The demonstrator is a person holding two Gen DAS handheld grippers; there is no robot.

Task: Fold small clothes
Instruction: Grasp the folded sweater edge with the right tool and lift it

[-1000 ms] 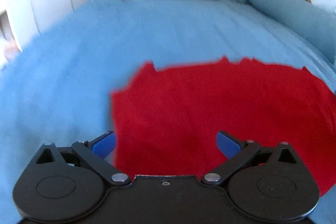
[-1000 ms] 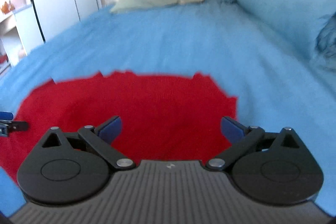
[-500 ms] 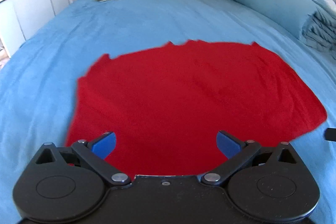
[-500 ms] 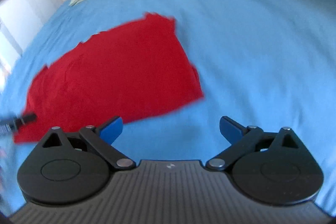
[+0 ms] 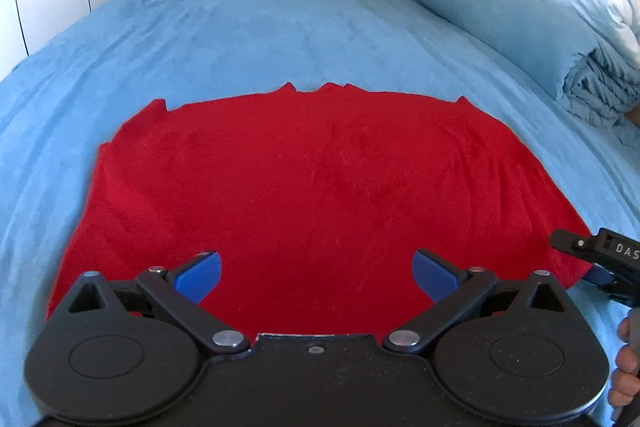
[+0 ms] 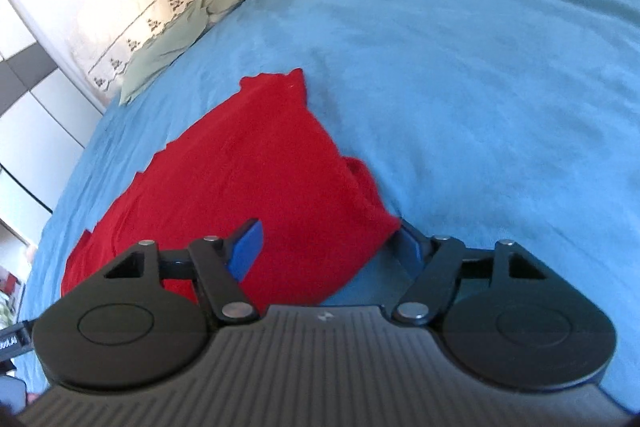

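red cloth (image 5: 320,187) flat on bed (image 5: 280,35), no fold visible yet. left gripper (image 5: 316,273) above near edge, jaws spread, empty. right gripper (image 6: 326,247) at right corner, jaws just been closing, corner between them, not pinched yet. all folds left.

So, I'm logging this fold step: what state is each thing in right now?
red garment: spread flat on the bed, near right corner lifted between the right gripper's pads.
left gripper: open above the garment's near edge, holding nothing.
right gripper: rolled sideways, has just been closing around the corner, pads not yet pressing.
blue duvet: rolled along the bed's far side.
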